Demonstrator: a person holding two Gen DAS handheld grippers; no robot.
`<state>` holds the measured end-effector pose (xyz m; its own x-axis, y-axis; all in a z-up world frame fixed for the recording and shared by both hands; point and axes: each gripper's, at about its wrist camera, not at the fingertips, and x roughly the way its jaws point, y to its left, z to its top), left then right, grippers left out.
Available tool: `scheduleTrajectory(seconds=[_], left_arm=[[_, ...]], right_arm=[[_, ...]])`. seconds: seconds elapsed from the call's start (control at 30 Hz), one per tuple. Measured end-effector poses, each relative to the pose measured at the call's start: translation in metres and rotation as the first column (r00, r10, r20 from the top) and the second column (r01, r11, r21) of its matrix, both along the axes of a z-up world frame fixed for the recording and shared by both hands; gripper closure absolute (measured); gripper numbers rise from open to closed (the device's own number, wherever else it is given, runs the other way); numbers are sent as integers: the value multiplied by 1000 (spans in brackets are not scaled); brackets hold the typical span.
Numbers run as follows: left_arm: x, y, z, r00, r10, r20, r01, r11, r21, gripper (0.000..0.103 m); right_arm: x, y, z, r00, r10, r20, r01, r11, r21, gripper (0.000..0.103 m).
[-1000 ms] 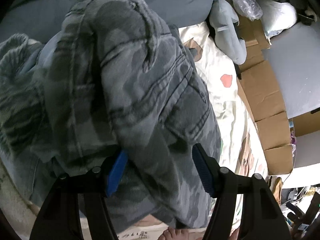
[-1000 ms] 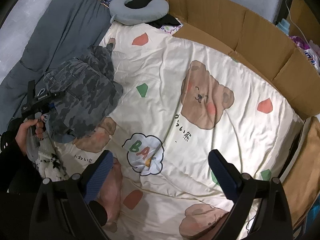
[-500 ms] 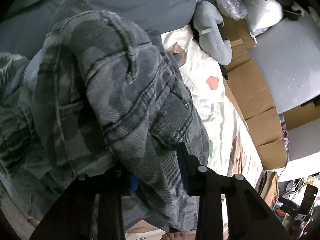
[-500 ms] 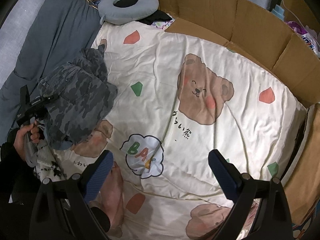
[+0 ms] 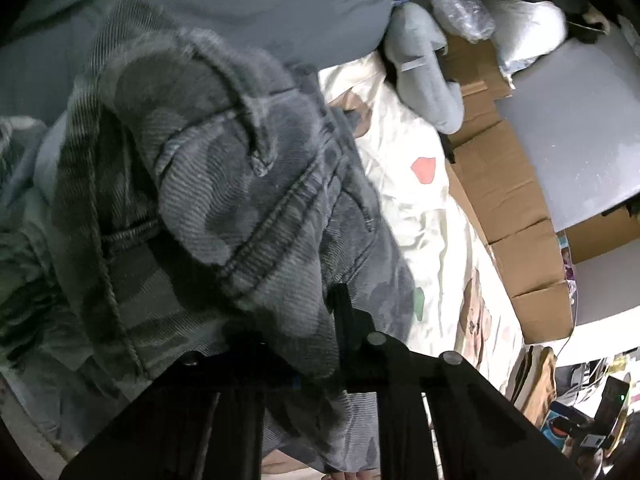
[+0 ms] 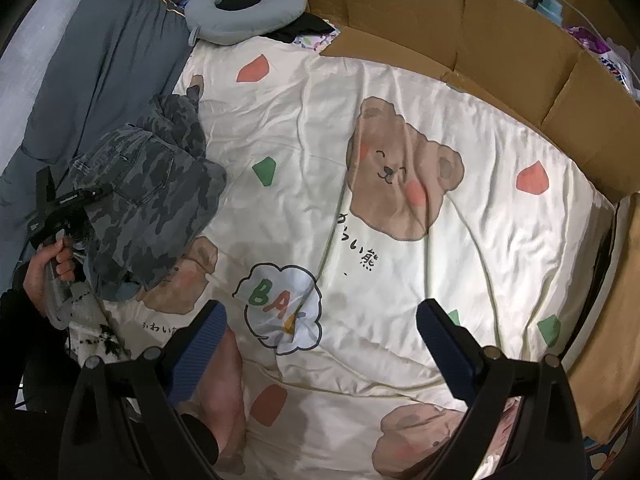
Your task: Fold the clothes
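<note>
Left gripper [image 5: 304,344] clamped; right gripper [image 6: 320,344] spread.

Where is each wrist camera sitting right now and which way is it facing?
Left wrist: on the left gripper, pressed close to the camo trousers clamped in its fingers, looking past them along the bear-print sheet to the cardboard wall; only its own black fingers show.
Right wrist: on the right gripper, held high and open, looking down on the sheet; a bare foot and the left hand show.
Shared: trousers, sheet, neck pillow, cardboard.
</note>
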<state>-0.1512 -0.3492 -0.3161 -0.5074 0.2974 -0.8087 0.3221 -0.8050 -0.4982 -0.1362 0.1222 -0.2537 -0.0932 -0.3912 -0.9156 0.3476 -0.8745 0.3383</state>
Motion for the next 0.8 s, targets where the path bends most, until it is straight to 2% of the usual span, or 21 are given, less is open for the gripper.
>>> scheduleTrajectory(seconds=[0.3, 0.53, 0.8], left_arm=[[19, -11, 68, 995, 33, -94, -37, 999, -35, 93], [45, -43, 118, 981, 112, -156, -121, 991, -49, 94], [92, -89, 151, 951, 239, -197, -257, 964, -70, 95]], right_arm=[[2, -3, 9, 1000, 4, -23, -5, 1000, -22, 7], [0, -6, 16, 999, -3, -36, 1, 999, -50, 7], [-9, -10, 16, 999, 17, -41, -19, 998, -61, 7]])
